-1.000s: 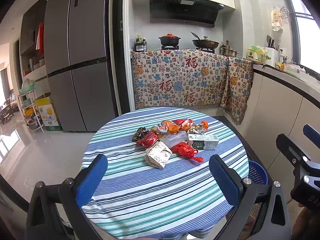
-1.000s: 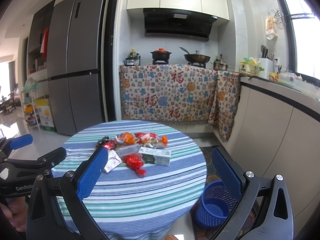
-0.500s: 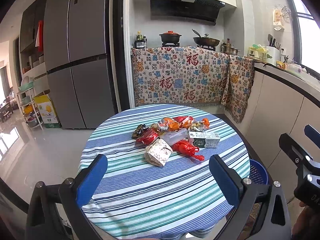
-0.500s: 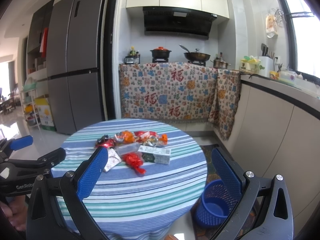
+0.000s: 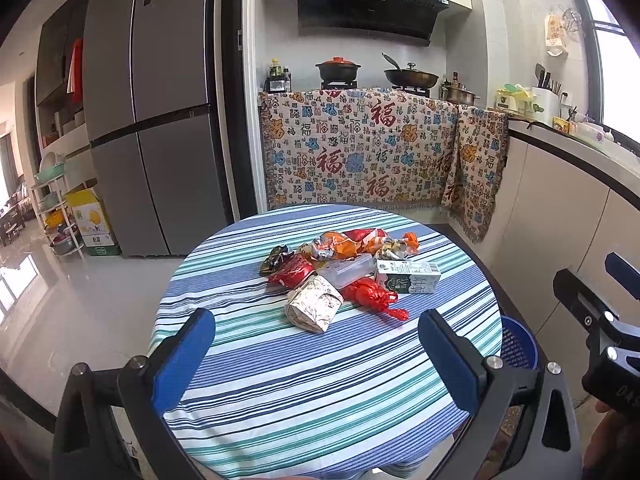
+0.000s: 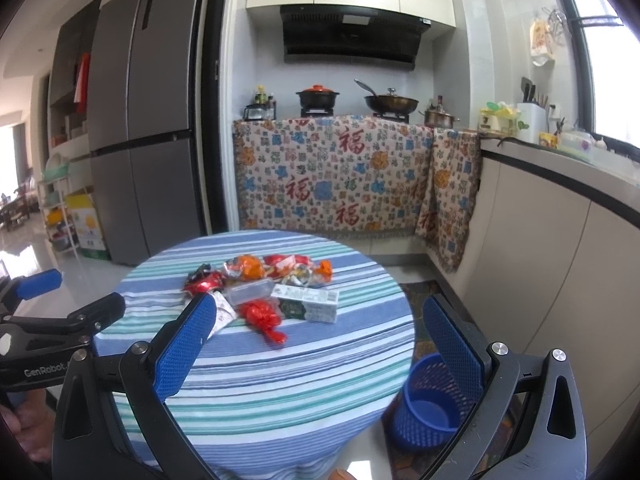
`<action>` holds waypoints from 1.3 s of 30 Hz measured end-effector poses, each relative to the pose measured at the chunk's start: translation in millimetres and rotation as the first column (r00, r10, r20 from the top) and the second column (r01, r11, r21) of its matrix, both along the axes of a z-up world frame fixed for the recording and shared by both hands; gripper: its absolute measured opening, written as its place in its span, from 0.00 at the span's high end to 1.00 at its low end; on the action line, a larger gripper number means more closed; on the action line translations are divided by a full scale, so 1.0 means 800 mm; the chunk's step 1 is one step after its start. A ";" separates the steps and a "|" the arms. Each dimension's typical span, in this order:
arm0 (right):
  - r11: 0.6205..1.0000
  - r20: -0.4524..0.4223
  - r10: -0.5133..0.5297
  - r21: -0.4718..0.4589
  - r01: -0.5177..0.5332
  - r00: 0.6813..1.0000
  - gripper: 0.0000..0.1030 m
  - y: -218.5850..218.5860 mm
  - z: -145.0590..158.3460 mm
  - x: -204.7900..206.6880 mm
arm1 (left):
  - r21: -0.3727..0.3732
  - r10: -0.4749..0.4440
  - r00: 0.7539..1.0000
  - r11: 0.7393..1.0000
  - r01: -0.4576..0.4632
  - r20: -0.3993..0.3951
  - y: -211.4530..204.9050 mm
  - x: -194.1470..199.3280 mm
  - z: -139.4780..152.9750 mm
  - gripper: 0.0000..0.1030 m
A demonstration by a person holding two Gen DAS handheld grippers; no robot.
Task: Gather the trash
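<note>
Tongs (image 5: 314, 354) spread wide, level — facing trash (image 5: 344, 268)

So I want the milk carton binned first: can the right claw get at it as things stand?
Probably yes. The right claw is open and empty, and the milk carton lies on the pile's right-hand edge, its near side unblocked; only the red wrapper lies close beside it.

"GenRobot" printed on left gripper (image 6: 52, 300) body in right wrist view; red "福" characters repeated across patterned cloth (image 5: 360, 152) over the counter.
</note>
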State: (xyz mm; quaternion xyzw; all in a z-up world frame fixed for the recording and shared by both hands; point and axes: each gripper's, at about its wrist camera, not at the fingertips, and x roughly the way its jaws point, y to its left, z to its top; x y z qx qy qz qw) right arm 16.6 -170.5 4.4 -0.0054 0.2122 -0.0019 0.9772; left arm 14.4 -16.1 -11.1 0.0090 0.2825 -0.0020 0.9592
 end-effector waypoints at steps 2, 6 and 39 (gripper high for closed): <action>1.000 -0.002 -0.001 0.001 0.001 1.000 0.00 -0.001 0.000 0.001 | 0.002 0.000 1.000 1.000 0.000 -0.003 -0.001 0.002 -0.001 0.00; 1.000 -0.005 -0.002 0.002 0.002 1.000 0.00 -0.004 0.000 0.003 | 0.006 0.001 1.000 1.000 -0.001 -0.007 -0.001 0.005 -0.002 0.00; 0.999 -0.092 0.043 0.012 -0.042 0.995 0.00 -0.009 -0.057 0.049 | -0.050 -0.098 0.974 0.995 0.089 -0.206 0.043 0.097 -0.134 0.00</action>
